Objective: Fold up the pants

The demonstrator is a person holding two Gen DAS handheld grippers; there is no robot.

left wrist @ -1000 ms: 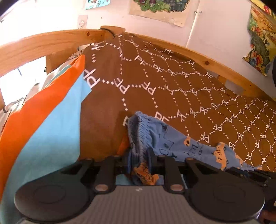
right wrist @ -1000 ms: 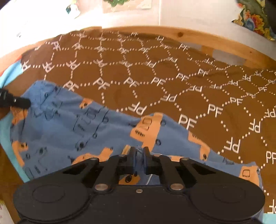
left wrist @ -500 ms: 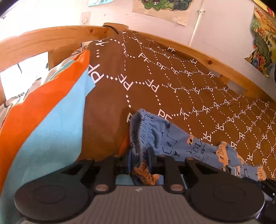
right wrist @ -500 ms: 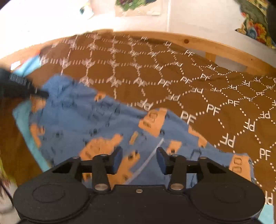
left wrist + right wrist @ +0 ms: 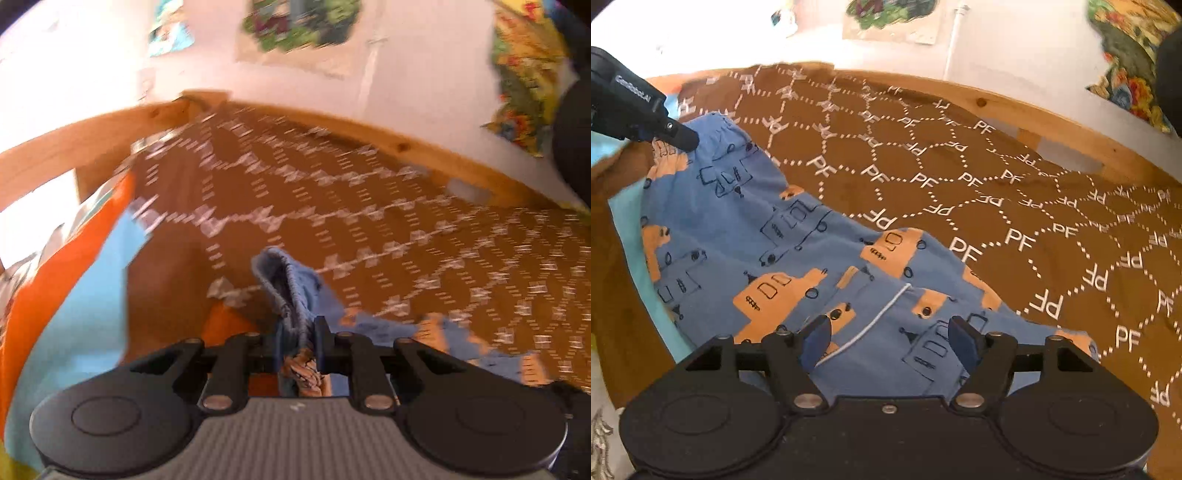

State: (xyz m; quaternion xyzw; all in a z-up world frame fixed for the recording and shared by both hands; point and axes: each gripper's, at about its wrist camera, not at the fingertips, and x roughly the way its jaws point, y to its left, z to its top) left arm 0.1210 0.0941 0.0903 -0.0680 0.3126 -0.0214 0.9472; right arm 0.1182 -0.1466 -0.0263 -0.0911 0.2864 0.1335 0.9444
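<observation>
We are angling the left gripper (image 5: 298, 338) downward over the bed (image 5: 406, 236), its jaws pinching the gathered waistband of the pants (image 5: 291, 284). The cloth is bunching up between the fingers and trailing off to the right of them; this view is blurring. Seen from the right wrist, that gripper (image 5: 677, 134) is sitting at the pants' (image 5: 746, 229) far left corner. We are tilting the right gripper (image 5: 890, 341) downward too, its jaws opening wide with nothing pressed between them. The pants are lying flat on the bed (image 5: 997, 177) just beneath and ahead of its fingers, stretching away to the left.
</observation>
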